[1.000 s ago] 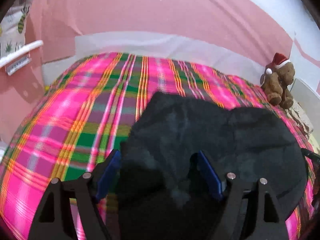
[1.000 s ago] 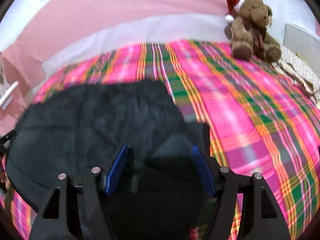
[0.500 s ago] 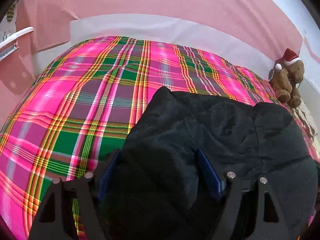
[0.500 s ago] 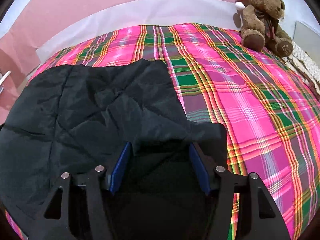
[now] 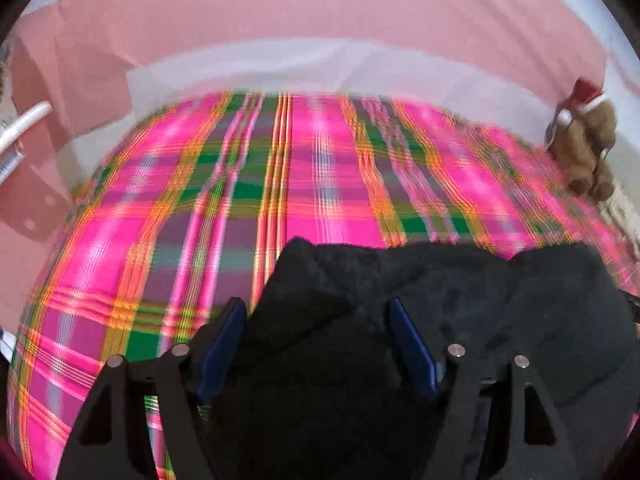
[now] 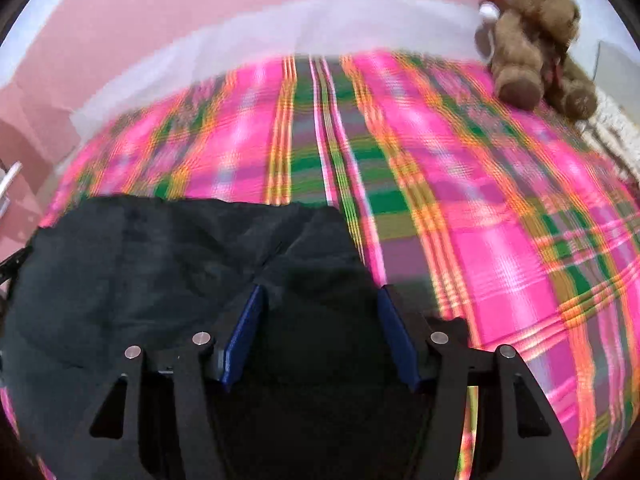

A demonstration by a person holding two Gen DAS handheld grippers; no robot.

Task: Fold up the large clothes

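The left hand-held gripper (image 5: 316,344) is seen at the bottom of the left wrist view, its blue-padded fingers (image 5: 224,344) spread wide, with a raised fold of the black garment (image 5: 460,300) bunched between them; whether the cloth is actually clamped cannot be told. The garment is spread over the near part of the bed (image 5: 320,184), which is covered by a pink, green and orange plaid sheet, blurred here. A pink wall (image 5: 320,12) with a white band along its foot is seen beyond the far edge of the bed. A brown teddy bear (image 5: 584,148) in a red hat is seated at the far right corner. A white bar (image 5: 24,128) is seen at the left edge of the view.

In the right wrist view, the right hand-held gripper (image 6: 320,340) is likewise parted, black cloth (image 6: 140,272) lying between its pads; a firm grip cannot be confirmed. The garment is spread toward the near left of the bed (image 6: 500,220). The teddy bear (image 6: 532,40) is seated at the far right corner, against the wall (image 6: 200,4).
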